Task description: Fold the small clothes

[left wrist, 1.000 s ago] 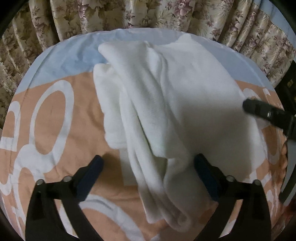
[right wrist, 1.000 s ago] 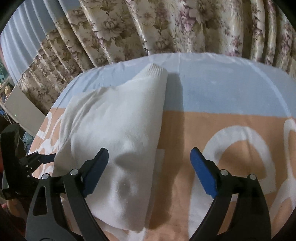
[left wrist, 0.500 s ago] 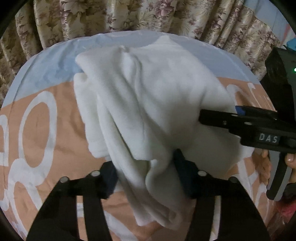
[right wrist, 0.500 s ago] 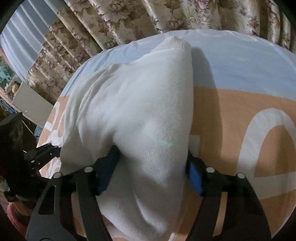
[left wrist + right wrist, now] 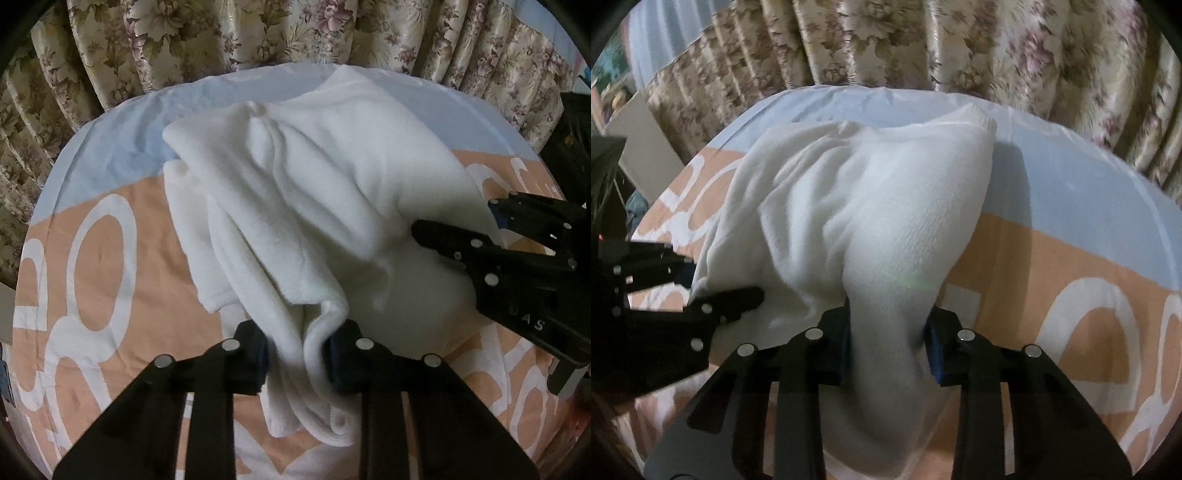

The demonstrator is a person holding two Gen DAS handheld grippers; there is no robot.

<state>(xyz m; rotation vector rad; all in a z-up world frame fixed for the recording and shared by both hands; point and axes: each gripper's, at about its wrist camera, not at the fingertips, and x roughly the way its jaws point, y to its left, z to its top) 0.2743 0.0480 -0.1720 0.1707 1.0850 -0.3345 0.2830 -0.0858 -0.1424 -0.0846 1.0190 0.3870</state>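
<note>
A white knit garment lies bunched on the bed. My left gripper is shut on its near left edge, with cloth pinched between the pads. My right gripper is shut on the near right part of the same garment, which rises in a tented fold. The right gripper also shows in the left wrist view, at the garment's right side. The left gripper shows in the right wrist view, at the left.
The bed cover is orange with white shapes and a pale blue band at the far side. Floral curtains hang close behind the bed. A pale board stands at the left.
Both grippers went from open, astride the garment, to shut on it. The cloth has bunched up and lifted between them.
</note>
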